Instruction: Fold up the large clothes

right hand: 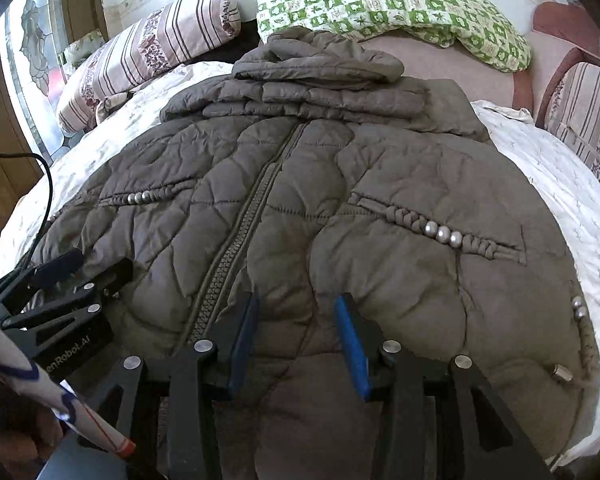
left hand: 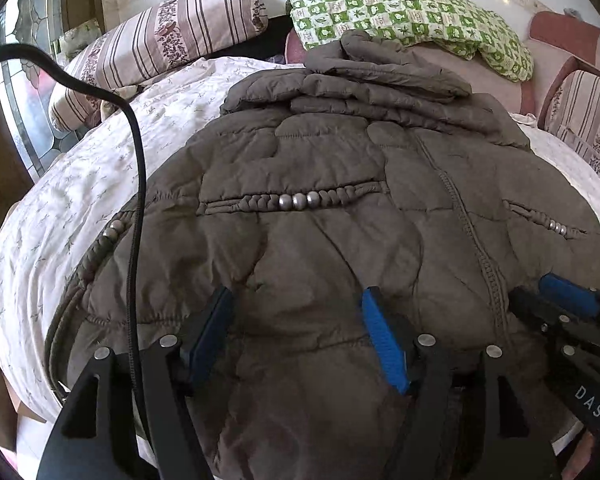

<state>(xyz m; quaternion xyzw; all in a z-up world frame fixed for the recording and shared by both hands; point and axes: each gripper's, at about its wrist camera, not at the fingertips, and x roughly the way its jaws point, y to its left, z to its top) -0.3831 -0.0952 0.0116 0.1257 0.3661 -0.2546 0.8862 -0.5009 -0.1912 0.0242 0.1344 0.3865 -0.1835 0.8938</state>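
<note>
- On the bed, spread over a white flowered sheet, lies the brown quilted jacket, zip side up, sleeves folded across its far end.
- My left gripper hangs over the near hem with its blue pads spread apart, nothing pinched between them.
- My right gripper sits just beside it, right of the zip, jaws parted too, gripping nothing.
- Beyond the jacket I see a striped pillow and a green checked pillow.

Daylight from the stained-glass window at left, soft shadows, sharp centre, heavy fisheye bending, dark vignetted corners.
</note>
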